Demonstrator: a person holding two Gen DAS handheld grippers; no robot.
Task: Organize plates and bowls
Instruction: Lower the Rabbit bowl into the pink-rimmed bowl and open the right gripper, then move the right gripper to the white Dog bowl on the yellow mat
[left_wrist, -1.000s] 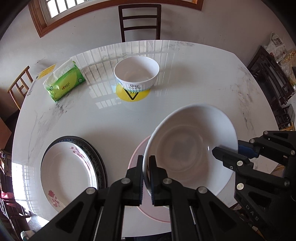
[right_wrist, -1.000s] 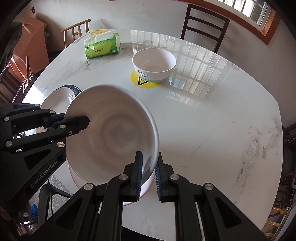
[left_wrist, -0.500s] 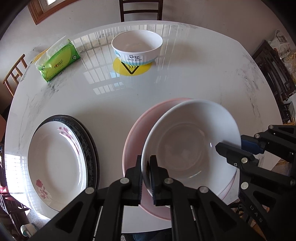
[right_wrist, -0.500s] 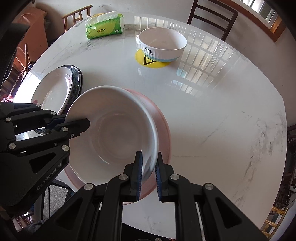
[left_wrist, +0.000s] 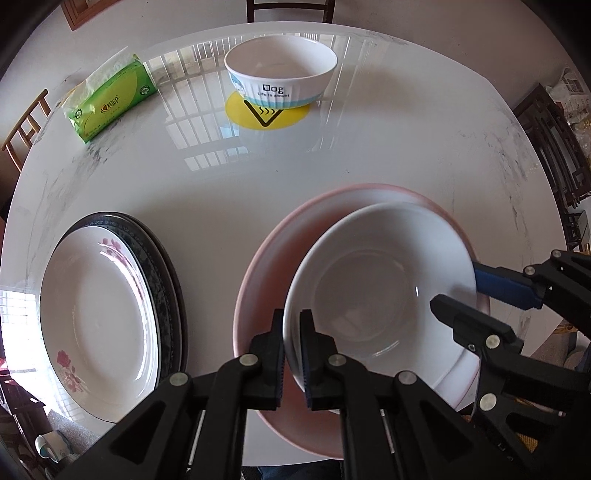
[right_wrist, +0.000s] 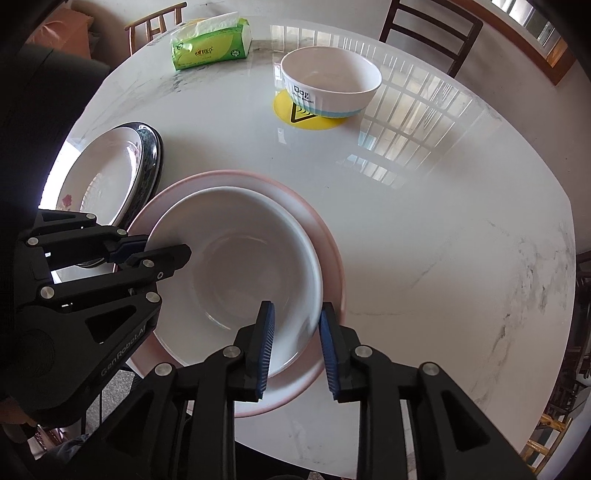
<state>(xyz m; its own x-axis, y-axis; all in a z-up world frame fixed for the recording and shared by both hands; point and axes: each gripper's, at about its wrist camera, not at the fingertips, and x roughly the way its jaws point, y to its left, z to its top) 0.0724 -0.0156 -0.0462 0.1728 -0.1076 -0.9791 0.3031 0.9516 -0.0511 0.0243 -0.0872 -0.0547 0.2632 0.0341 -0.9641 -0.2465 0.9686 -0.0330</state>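
A plain white bowl (left_wrist: 380, 288) (right_wrist: 236, 273) sits inside a wider pink bowl (left_wrist: 266, 266) (right_wrist: 328, 251) at the table's near edge. My left gripper (left_wrist: 291, 354) (right_wrist: 155, 251) is shut on the white bowl's near-left rim. My right gripper (right_wrist: 295, 347) (left_wrist: 458, 295) is open, its fingers straddling the white bowl's rim on the right side without pinching it. A white flowered plate (left_wrist: 99, 321) (right_wrist: 99, 177) lies on a dark patterned plate (left_wrist: 166, 295) (right_wrist: 153, 155) to the left. A white "Dog" bowl (left_wrist: 280, 74) (right_wrist: 328, 81) stands on a yellow mat at the back.
A green tissue pack (left_wrist: 110, 99) (right_wrist: 210, 46) lies at the back left of the white marble table (left_wrist: 406, 140) (right_wrist: 443, 221). Wooden chairs (right_wrist: 428, 33) stand around the table. Dark furniture (left_wrist: 554, 147) is at the right.
The white bowl has come down from a tilted, lifted position into the pink bowl. My right gripper has opened off its rim; my left gripper still grips it.
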